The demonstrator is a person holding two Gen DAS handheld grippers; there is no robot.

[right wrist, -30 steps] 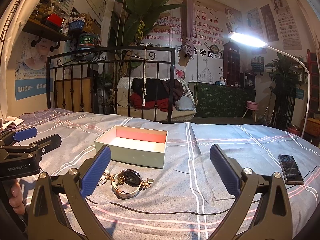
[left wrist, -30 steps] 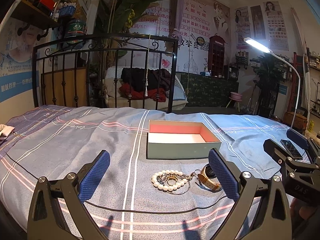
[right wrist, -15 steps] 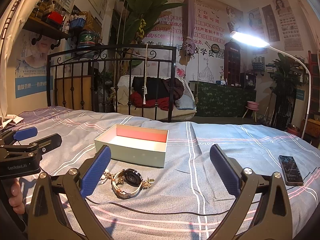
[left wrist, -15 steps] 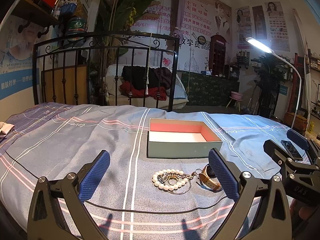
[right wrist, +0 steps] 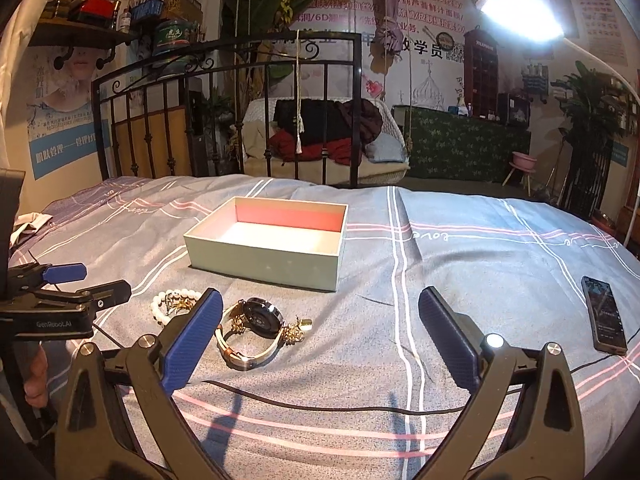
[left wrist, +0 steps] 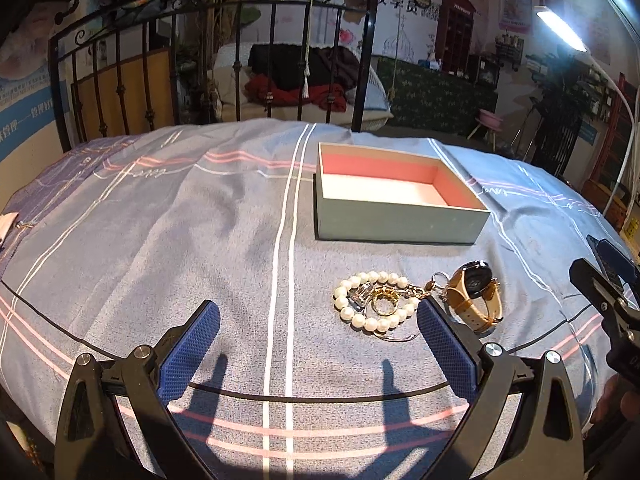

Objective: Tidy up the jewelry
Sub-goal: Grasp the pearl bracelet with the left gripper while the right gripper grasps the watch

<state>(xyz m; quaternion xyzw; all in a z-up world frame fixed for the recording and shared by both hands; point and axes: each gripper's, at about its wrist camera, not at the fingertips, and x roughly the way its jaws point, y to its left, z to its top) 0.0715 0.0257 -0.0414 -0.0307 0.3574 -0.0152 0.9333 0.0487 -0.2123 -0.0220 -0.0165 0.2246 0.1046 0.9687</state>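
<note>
Both grippers hang spread wide and empty over the bed [left wrist: 168, 216]. The pearl bracelet [left wrist: 374, 299] and wristwatch [left wrist: 476, 294] lie just in front of the open box [left wrist: 396, 216], ahead and right of the left gripper [left wrist: 318, 346]. The right gripper [right wrist: 320, 338] has the watch beside its left finger, so it looks nearer the watch.

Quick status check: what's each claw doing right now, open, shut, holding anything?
Left claw: open, holding nothing, above the bedspread near the pearl bracelet.
Right claw: open, holding nothing, the watch lying by its left finger.
</note>
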